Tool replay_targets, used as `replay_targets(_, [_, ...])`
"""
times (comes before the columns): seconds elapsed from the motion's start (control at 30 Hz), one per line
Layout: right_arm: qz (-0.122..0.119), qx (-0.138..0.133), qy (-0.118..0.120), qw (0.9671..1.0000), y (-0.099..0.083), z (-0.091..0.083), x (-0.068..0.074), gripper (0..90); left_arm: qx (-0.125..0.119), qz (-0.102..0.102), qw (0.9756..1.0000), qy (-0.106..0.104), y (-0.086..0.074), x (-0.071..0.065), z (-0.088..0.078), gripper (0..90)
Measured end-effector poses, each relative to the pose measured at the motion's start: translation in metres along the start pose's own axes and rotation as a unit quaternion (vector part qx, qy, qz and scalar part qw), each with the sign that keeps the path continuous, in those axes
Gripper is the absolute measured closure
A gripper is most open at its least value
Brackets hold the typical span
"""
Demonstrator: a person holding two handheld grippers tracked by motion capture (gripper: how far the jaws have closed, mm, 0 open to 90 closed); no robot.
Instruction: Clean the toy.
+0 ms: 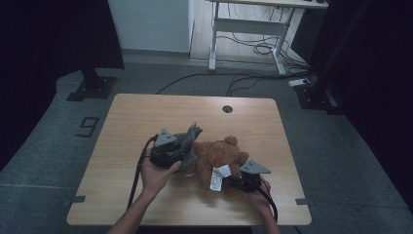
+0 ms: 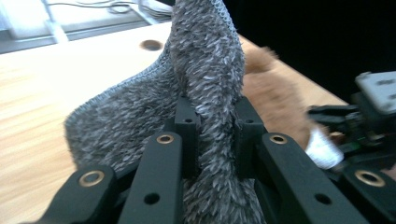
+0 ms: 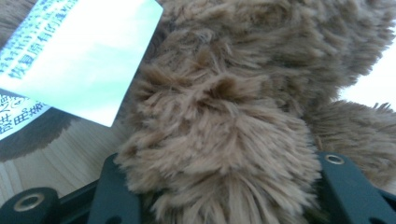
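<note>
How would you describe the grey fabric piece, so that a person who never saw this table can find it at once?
Start at the wooden table, then find the brown teddy bear near its middle. Just left of the bear, the left gripper pinches a fold of the grey fuzzy cloth and lifts it. Its grey colour and flat, knit-edged form set it apart from the plump brown bear and its white tag.

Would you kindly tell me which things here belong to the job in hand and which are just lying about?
In use: fuzzy grey knitted cloth, pinched by left gripper; brown plush teddy bear, held by right gripper.
Lying about: white-legged desk, floor cables.
</note>
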State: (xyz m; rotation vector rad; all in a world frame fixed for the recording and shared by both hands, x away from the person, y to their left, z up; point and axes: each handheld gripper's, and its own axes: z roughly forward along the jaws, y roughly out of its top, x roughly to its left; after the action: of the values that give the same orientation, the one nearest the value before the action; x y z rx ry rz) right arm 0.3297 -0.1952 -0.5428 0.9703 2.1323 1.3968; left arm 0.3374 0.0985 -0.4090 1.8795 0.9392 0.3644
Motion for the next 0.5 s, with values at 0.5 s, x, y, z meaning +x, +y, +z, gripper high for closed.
replay_targets(0.5, [-0.005,0.003,-0.005,1.0,0.0,0.001,0.002,49.0,0.08,0.036,0.9952,-0.043,0.013,-0.063,0.096,75.5])
